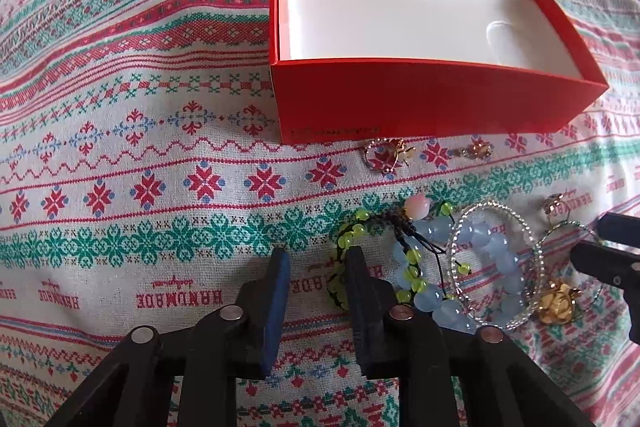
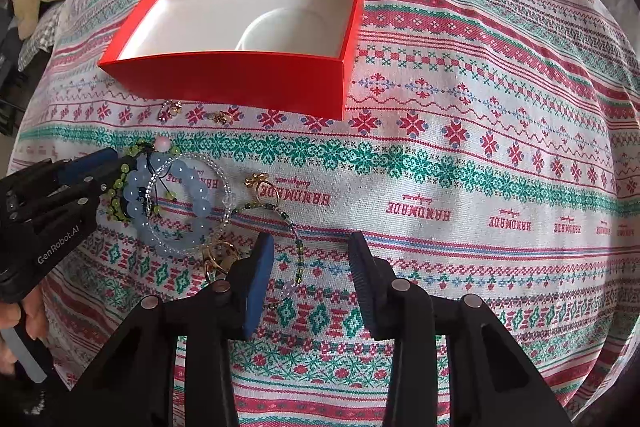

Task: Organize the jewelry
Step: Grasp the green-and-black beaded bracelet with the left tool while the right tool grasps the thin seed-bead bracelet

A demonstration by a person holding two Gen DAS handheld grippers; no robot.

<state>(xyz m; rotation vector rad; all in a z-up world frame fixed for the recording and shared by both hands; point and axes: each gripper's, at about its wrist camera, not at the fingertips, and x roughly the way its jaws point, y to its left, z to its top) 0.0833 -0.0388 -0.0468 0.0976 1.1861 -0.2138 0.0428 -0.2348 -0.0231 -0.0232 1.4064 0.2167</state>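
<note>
Covering part of green bead bracelet (image 1: 340, 267) – left hand-held gripper (image 1: 316, 263) spread; right hand-held gripper (image 2: 310, 247) spread too.

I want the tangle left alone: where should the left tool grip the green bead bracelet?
Grip the green bead bracelet on its left arc, coming straight down with the left tool. That side lies flat on the cloth, clear of the blue bead bracelet; its right side overlaps the blue beads.

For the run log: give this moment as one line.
left gripper: open, at green bracelet | right gripper: open, over cloth | box: empty
</note>
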